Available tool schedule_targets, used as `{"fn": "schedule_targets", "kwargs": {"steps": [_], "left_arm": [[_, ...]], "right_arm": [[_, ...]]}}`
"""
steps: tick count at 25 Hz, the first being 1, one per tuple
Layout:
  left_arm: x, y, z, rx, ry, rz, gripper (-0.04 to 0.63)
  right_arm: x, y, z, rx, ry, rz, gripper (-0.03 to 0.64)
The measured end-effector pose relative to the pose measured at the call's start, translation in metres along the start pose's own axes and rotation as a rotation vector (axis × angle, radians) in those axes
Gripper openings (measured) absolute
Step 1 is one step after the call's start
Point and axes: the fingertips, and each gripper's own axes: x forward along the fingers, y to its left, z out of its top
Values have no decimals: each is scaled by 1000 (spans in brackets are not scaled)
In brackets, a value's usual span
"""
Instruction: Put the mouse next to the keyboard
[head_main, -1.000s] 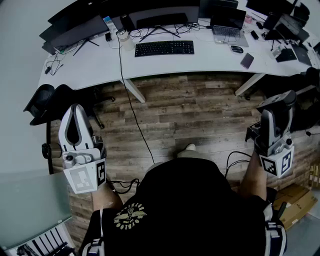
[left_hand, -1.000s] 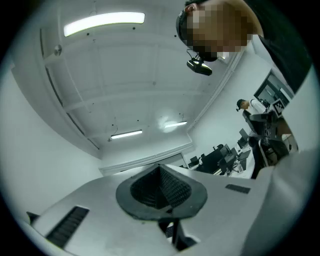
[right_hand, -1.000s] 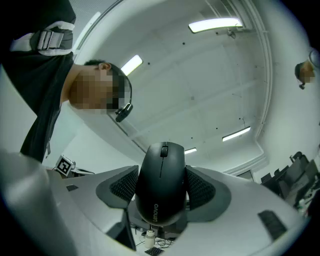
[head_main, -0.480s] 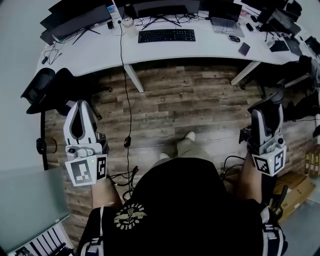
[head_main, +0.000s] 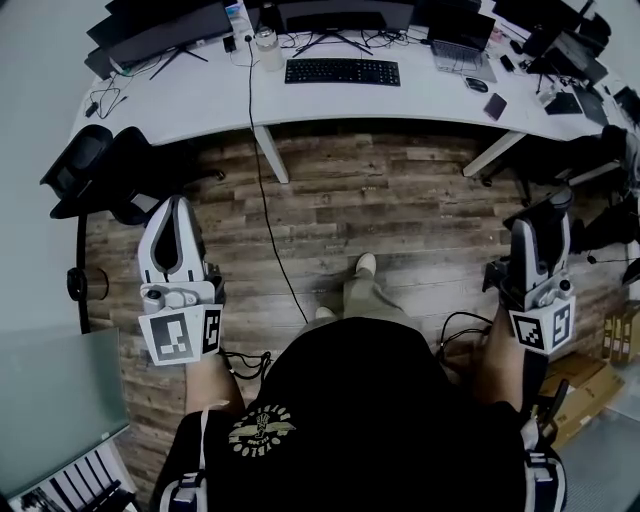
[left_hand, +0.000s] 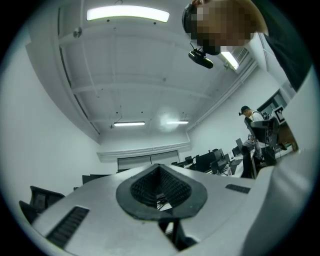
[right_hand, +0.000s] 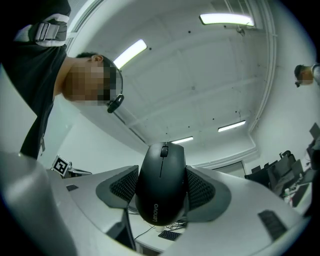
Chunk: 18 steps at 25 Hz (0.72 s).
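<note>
A person in a black shirt (head_main: 370, 420) stands on a wood floor (head_main: 400, 200), well back from a long white desk (head_main: 190, 105) that runs along the top of the head view, with a gripper raised in each hand. The right gripper (head_main: 550, 212), at the right edge of the frame, pinches a black mouse (right_hand: 161, 182) between its two ribbed pads (right_hand: 123, 186). In the right gripper view the mouse stands on end, its scroll wheel uppermost, and fills the centre of the frame against a white ceiling. The left gripper (head_main: 179, 203), at centre left, holds nothing; the left gripper view shows its pads (left_hand: 175, 186) pressed together. A black keyboard (head_main: 342, 71) lies on the desk at top centre, far from the mouse. To its right sit a laptop (head_main: 462, 55) and a second mouse (head_main: 476, 84). A black cable (head_main: 268, 220) drops from the desk across the floor, and a dark chair (head_main: 85, 170) stands at upper left.
</note>
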Motion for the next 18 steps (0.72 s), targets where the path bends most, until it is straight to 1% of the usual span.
{"fn": "schedule_targets", "kwargs": {"steps": [6, 10, 18], "left_arm": [[30, -9, -9, 9, 21, 0, 2], [55, -9, -13, 15, 26, 17, 2], [110, -12, -27, 6, 29, 28, 2]], "right_arm": [[28, -25, -24, 41, 26, 24, 295], [53, -46, -34, 44, 24, 42, 293], [90, -88, -61, 57, 76, 45, 293]]}}
